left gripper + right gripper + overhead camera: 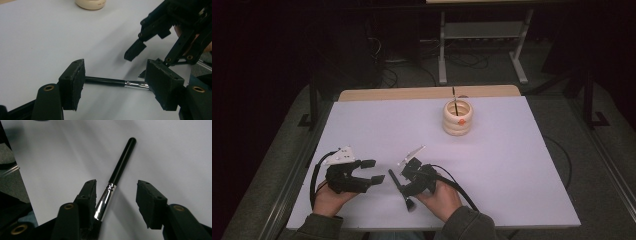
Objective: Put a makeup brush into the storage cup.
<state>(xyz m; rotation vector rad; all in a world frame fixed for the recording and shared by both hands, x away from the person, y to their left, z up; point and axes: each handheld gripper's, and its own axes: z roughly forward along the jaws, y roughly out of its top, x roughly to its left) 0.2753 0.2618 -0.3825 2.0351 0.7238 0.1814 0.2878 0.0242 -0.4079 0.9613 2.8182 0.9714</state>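
Near the table's (512, 165) front edge, the right gripper (116, 195) straddles a makeup brush (117, 173), jaws apart and untouching, ready to grasp; the left gripper (373, 171) waits wide, empty.

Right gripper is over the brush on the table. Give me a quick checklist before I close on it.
1. Brush lying flat on the table: ok.
2. Brush between the right gripper fingers: ok, silver ferrule close to one of them.
3. Right fingers not yet pressing the brush: ok.
4. Left gripper open and apart from the brush: ok.
5. Cream holder upright at the far side, a brush already in it: ok.
6. Bristle end free of the fingers: cannot tell.
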